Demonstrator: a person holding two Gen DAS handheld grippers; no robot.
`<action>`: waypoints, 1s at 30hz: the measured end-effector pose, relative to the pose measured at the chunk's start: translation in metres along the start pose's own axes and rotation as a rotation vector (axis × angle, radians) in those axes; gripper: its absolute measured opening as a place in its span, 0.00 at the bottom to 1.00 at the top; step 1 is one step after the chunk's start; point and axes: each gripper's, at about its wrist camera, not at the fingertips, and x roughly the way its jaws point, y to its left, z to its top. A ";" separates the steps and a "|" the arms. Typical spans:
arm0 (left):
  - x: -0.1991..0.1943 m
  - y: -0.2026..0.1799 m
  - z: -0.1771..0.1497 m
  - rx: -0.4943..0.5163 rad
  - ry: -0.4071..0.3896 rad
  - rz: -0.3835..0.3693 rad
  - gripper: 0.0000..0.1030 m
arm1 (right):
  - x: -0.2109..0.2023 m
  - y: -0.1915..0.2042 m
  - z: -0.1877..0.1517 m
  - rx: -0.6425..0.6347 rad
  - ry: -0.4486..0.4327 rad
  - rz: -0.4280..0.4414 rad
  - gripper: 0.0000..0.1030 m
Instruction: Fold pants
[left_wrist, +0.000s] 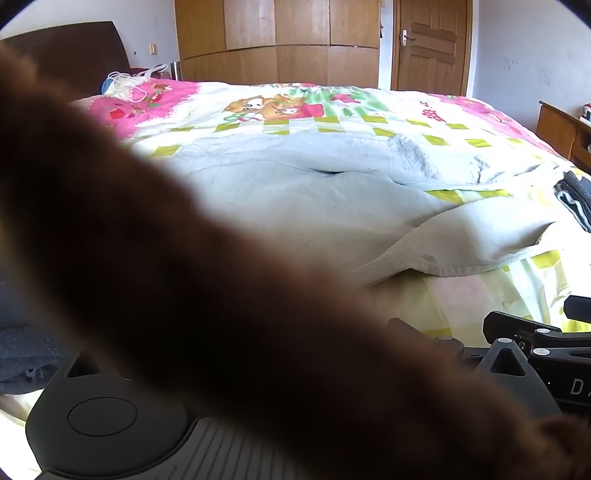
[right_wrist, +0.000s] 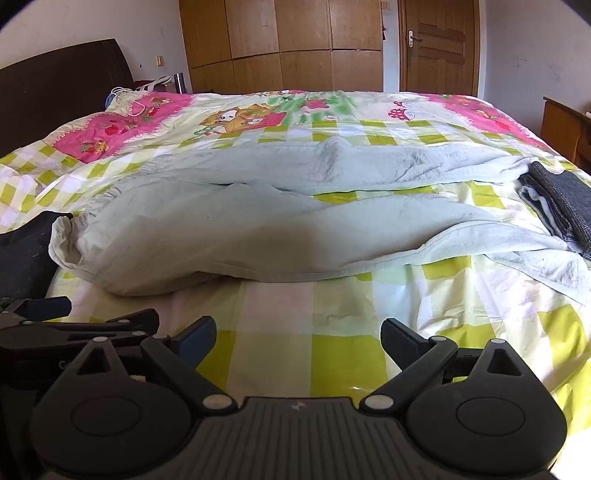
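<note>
Right, your right gripper (right_wrist: 298, 338) sits nearest, low over the checked bedspread (right_wrist: 332, 350), fingers spread wide apart with nothing between them. To its left in the right wrist view you can see part of your left gripper (right_wrist: 110, 325) just beside it. In the left wrist view a blurred brown mass (left_wrist: 166, 277) right against the lens covers most of the picture, including that tool's fingers, so you cannot tell whether your left gripper is apart or together; only its black base (left_wrist: 103, 417) shows.

Beyond the grippers, the pale grey-green pants (right_wrist: 229, 236) lie flat across the bed, both legs running rightward, waistband end at the left, a strip of bedspread between the legs. A dark cloth (right_wrist: 26, 251) touches the waistband side. At the right, folded dark grey garments (right_wrist: 561, 199) rest by the leg ends. Farther back: dark headboard (right_wrist: 55, 85), wooden wardrobe (right_wrist: 288, 40), door (right_wrist: 439, 40).
</note>
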 end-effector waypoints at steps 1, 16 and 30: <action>0.000 0.001 0.000 -0.002 0.000 -0.001 1.00 | 0.000 0.000 0.000 -0.001 0.000 -0.001 1.00; -0.002 0.001 -0.002 -0.026 -0.004 0.008 1.00 | 0.000 0.000 -0.001 -0.007 -0.002 -0.008 1.00; 0.000 0.002 -0.002 -0.037 0.009 -0.001 1.00 | 0.000 0.001 -0.001 -0.010 -0.001 -0.009 1.00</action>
